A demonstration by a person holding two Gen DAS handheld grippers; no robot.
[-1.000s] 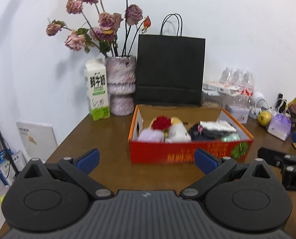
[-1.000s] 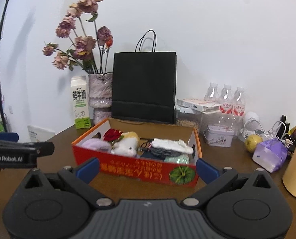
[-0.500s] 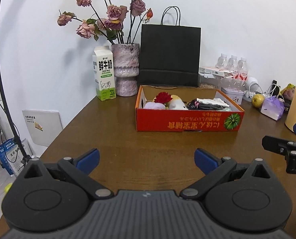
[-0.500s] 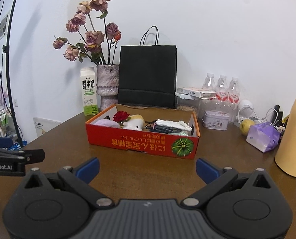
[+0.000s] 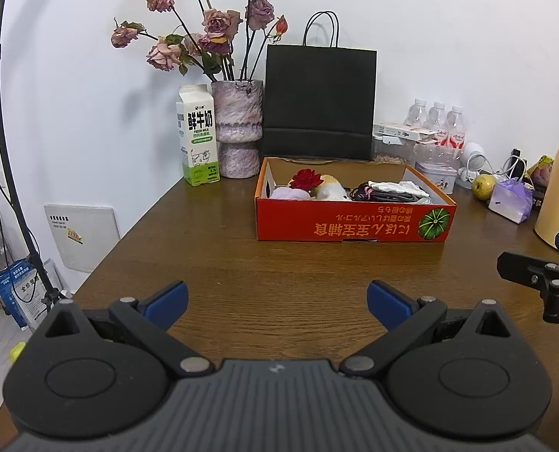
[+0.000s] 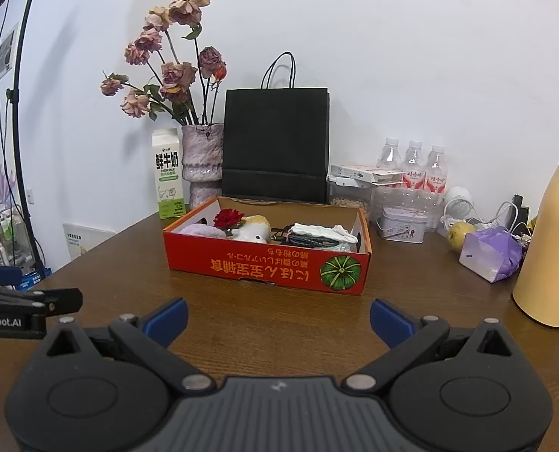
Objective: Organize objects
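Both claws hang open and empty above the brown counter: the left claw shows its blue pads spread wide, and so does the right claw. Each claw sees the other at the edge of its view, the right one at 3 o'clock in the left wrist view, the left one at 9 o'clock in the right wrist view. Ahead of both, toward 12 o'clock and well apart from the pads, an orange cardboard box sits on the counter, holding a red rose, a pale plush toy, a lilac soft item and a tangle of dark cords under white cloth. Behind the box stand a black paper bag, a vase of dried roses and a milk carton. At 2 o'clock lie water bottles, a small tin, a pear, a purple packet and a yellow flask.
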